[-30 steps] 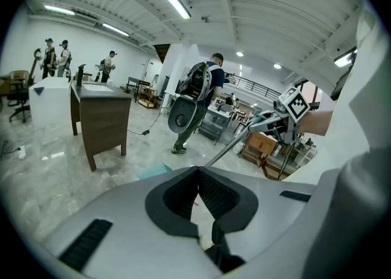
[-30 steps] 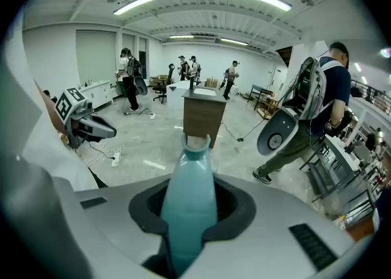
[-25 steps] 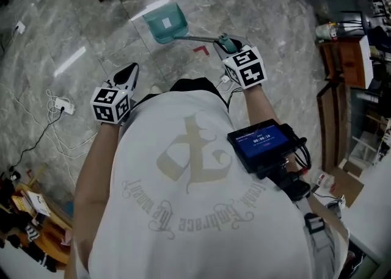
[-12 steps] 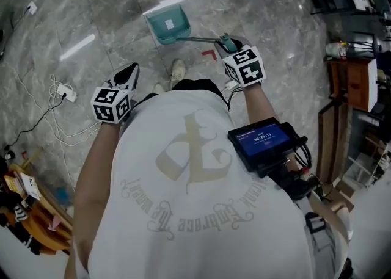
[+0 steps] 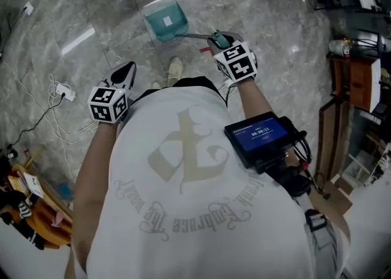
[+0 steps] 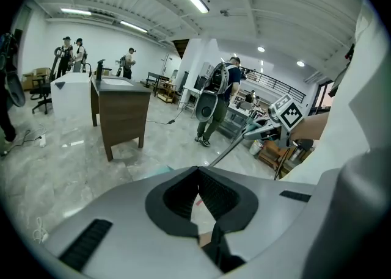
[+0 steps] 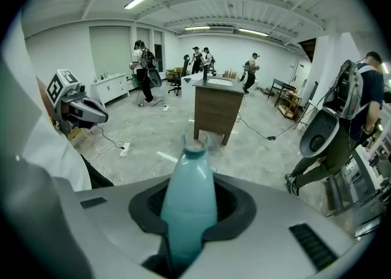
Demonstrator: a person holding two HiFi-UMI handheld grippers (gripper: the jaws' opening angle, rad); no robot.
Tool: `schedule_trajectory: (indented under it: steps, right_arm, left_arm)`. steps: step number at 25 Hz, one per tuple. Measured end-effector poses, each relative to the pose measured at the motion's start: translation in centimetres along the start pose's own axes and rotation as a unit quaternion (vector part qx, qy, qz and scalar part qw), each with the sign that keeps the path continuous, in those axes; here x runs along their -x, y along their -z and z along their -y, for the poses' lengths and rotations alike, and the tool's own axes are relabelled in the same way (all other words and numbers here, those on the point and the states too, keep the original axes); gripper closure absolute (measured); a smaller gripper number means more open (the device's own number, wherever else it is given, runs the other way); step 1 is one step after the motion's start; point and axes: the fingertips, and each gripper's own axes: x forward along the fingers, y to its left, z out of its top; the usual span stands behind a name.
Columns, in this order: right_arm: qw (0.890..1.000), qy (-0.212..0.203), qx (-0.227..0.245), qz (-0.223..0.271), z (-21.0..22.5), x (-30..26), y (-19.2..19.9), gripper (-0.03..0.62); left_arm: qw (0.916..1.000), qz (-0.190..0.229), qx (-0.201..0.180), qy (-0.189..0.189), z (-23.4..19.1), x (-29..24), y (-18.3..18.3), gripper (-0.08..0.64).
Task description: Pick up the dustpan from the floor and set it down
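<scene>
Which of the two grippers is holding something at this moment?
The right gripper: its jaws are closed on the teal handle of the dustpan. The left gripper has its jaws together with nothing between them.

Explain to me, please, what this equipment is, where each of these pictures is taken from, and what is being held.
No robot here: a person in a white shirt holds a two-jaw gripper in each hand; the marker cubes are part of them. The head view comes from a camera on the person's head, looking steeply down. The other two come from cameras riding on each gripper, looking along its jaws. The right gripper is closed on the teal handle of a dustpan, whose scoop reaches out over the grey marble floor; whether it touches I cannot tell. The left gripper is shut and empty. A power strip with white cables lies on the floor.
</scene>
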Motion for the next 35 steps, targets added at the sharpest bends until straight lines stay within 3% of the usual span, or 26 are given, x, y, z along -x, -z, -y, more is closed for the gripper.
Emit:
schedule_trajectory:
  steps: [4,10,28,35]
  right_arm:
    - [1.0,-0.011,-0.001,-0.016,2.5,-2.7,0.5,0.499]
    - [0.999,-0.014,0.012,-0.027,2.4,-3.4,1.6,0.499]
    - [0.996,-0.019,0.049,-0.073,2.9,-5.2,3.9,0.498]
    - [0.991,-0.036,0.039,-0.119,6.4,-12.1,5.3,0.499]
  left_arm:
    - [0.9999,-0.013,0.002,-0.002,-0.7,-2.7,-2.0,0.548]
    - [0.9999,-0.008,-0.003,-0.008,0.1,-2.3,-3.0,0.548]
    - [0.9991,-0.004,0.012,-0.04,2.0,0.3,-2.4,0.548]
    - [0.9975,-0.024,0.036,-0.056,-1.1,-3.2,-3.3,0.548]
